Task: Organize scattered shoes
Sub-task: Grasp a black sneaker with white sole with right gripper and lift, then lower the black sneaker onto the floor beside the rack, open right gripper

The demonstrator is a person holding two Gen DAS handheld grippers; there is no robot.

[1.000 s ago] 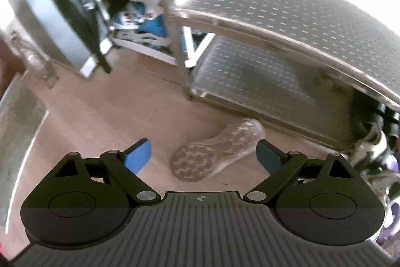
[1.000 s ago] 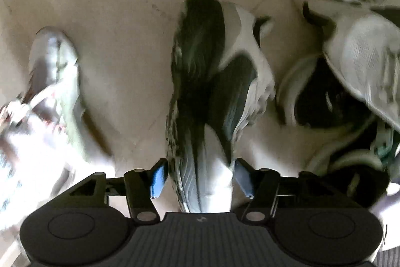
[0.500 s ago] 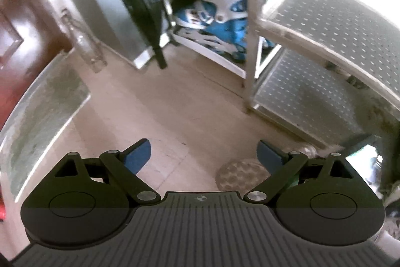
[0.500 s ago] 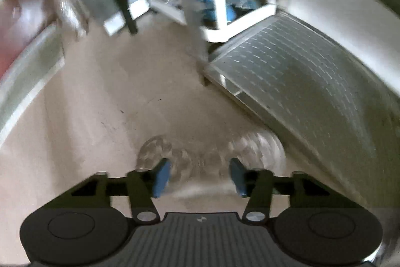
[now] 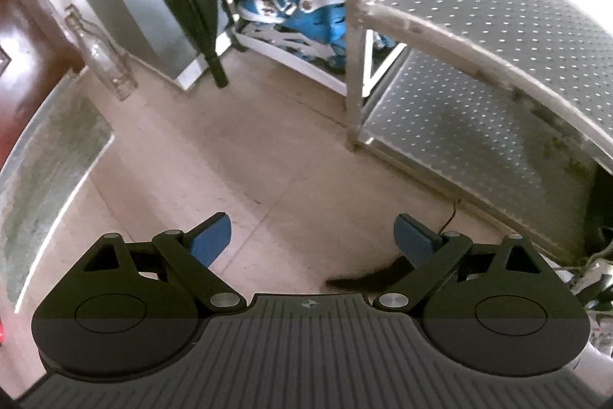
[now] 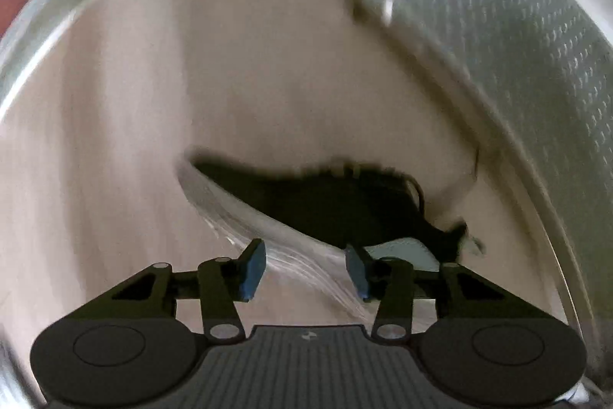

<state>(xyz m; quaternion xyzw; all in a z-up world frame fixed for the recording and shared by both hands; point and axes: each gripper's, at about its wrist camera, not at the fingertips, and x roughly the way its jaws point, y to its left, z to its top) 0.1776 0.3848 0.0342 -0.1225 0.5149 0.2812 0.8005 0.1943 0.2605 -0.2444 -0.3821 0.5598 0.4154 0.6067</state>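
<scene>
Two wide-apart fingers of the left gripper (image 5: 312, 236) frame bare floor (image 5: 230, 160); the metal shoe rack (image 5: 479, 37) sits at two o'clock, blue skates (image 5: 306, 14) at twelve. In the blurred right view, the right gripper (image 6: 304, 269) is closing around a black sneaker (image 6: 325, 202)'s pale sole; pad contact unclear.

Rack (image 5: 479, 37) far right on floor (image 5: 237, 156), two shelves one above other. Skates (image 5: 299, 14) on low shelf left of rack, behind its post (image 5: 354, 37). Bottle (image 5: 101, 58) far left on floor. Shoe (image 6: 325, 206) on floor near rack's front edge, just beyond right gripper (image 6: 304, 271).
</scene>
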